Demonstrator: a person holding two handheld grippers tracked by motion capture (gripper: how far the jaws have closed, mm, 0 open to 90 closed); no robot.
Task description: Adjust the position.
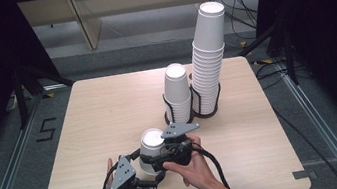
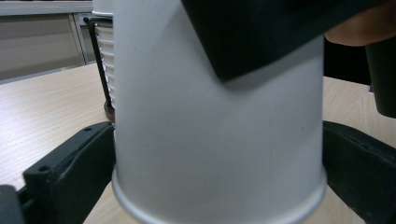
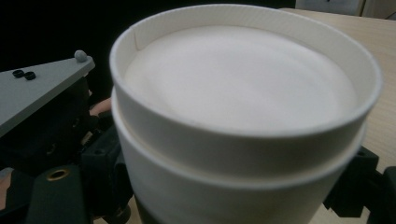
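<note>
An upside-down white paper cup (image 1: 151, 145) stands near the front middle of the wooden table (image 1: 99, 115). In the right gripper view a step runs round the cup (image 3: 243, 93) just below its base, as if two cups are nested. My left gripper (image 1: 148, 169) comes in from the lower left. In its own view my left gripper (image 2: 219, 177) has its jaws lying flush against both sides of the cup (image 2: 215, 130) just above the rim. My right gripper (image 1: 161, 156) reaches in from the right and is shut on the upper part of the cup, which sits between its jaws in the right gripper view (image 3: 233, 196).
Behind the cup stand two stacks of upside-down paper cups in black wire holders, a short stack (image 1: 177, 93) and a tall leaning stack (image 1: 206, 58). Bare tabletop lies to the left and right. The front table edge is just below my hands.
</note>
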